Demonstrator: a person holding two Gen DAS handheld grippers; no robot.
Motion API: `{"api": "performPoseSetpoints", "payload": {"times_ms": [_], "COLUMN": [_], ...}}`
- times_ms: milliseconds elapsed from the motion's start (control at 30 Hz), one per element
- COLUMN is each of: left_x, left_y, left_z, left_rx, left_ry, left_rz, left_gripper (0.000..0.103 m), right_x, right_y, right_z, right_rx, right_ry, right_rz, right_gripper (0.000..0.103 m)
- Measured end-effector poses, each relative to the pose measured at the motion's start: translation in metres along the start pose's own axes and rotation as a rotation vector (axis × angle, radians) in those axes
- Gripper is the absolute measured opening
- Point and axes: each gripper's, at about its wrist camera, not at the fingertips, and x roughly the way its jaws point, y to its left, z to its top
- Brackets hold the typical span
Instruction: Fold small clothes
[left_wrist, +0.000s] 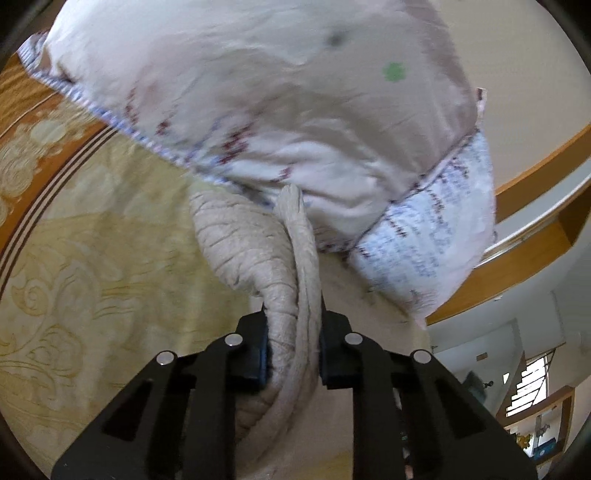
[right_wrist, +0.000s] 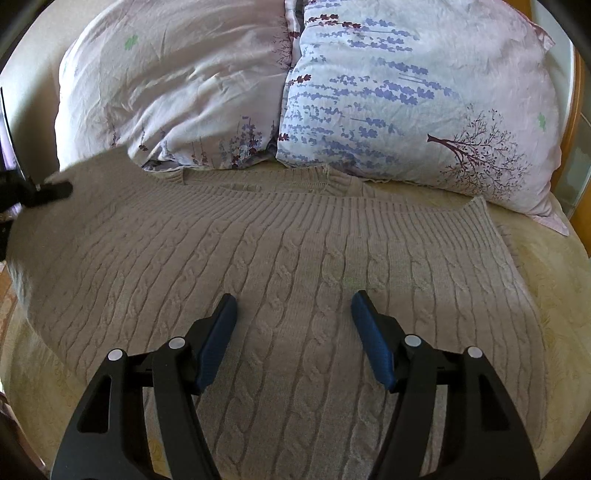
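Observation:
A beige cable-knit sweater (right_wrist: 280, 266) lies flat on the bed, its neck toward the pillows. My right gripper (right_wrist: 293, 306) is open and empty, hovering over the sweater's lower middle. My left gripper (left_wrist: 293, 325) is shut on a bunched fold of the sweater (left_wrist: 288, 280), which hangs lifted in front of a pillow. In the right wrist view the left gripper (right_wrist: 55, 190) shows at the far left edge, at the sweater's lifted left side.
Two floral pillows (right_wrist: 177, 85) (right_wrist: 413, 103) lie at the bed's head, touching the sweater's neck. A yellow patterned bedspread (left_wrist: 92, 258) covers the bed. A wooden bed frame (left_wrist: 535, 173) runs along the right. A room with a window (left_wrist: 532, 384) lies beyond.

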Motion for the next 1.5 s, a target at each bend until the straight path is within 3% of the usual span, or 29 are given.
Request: {"api": "performPoseSetpoints", "payload": {"times_ms": [167,267,367,533,800,900,967,1100,1167,1300,1367,1500], "left_x": [0.005,0.016,0.032,0.074,0.148,0.164,0.158,0.121,0.097,0.08,0.083,0.096], "left_y": [-0.035,-0.062,-0.091,-0.136,-0.176,-0.18,-0.185,-0.179,-0.165,-0.139,-0.123,-0.096], "left_z": [-0.001,-0.004,-0.012,-0.036,-0.089,-0.101,-0.103,-0.096,-0.086,-0.077,-0.075,-0.083], "left_rx": [0.03,0.062,0.107,0.161,0.254,0.257,0.252,0.264,0.279,0.322,0.319,0.269], "left_ry": [-0.014,-0.004,0.018,0.082,0.199,0.254,0.293,0.239,0.146,0.044,0.057,0.145], "left_rz": [-0.063,-0.096,-0.13,-0.162,-0.073,-0.115,-0.212,-0.257,-0.166,0.052,0.131,0.153], "left_gripper": [0.017,0.017,0.017,0.017,0.018,0.027,0.055,0.074,0.078,0.08,0.08,0.08], "right_x": [0.0,-0.007,-0.022,-0.045,-0.062,-0.065,-0.066,-0.058,-0.049,-0.031,-0.024,-0.01], "right_y": [0.0,-0.008,-0.031,-0.079,-0.152,-0.165,-0.168,-0.168,-0.167,-0.163,-0.157,-0.142], "right_z": [0.0,-0.002,-0.006,-0.016,-0.032,-0.032,-0.031,-0.02,-0.013,-0.006,-0.004,-0.001], "right_rx": [-0.001,0.029,0.119,0.246,0.488,0.538,0.55,0.569,0.591,0.633,0.624,0.599], "right_ry": [-0.001,-0.011,-0.032,-0.075,-0.095,-0.092,-0.081,-0.021,0.025,0.123,0.157,0.229], "right_rz": [0.01,0.066,0.15,0.179,0.248,0.311,0.357,0.474,0.541,0.637,0.648,0.658], "right_gripper": [0.067,0.068,0.07,0.077,0.078,0.078,0.078,0.078,0.078,0.078,0.078,0.077]}}
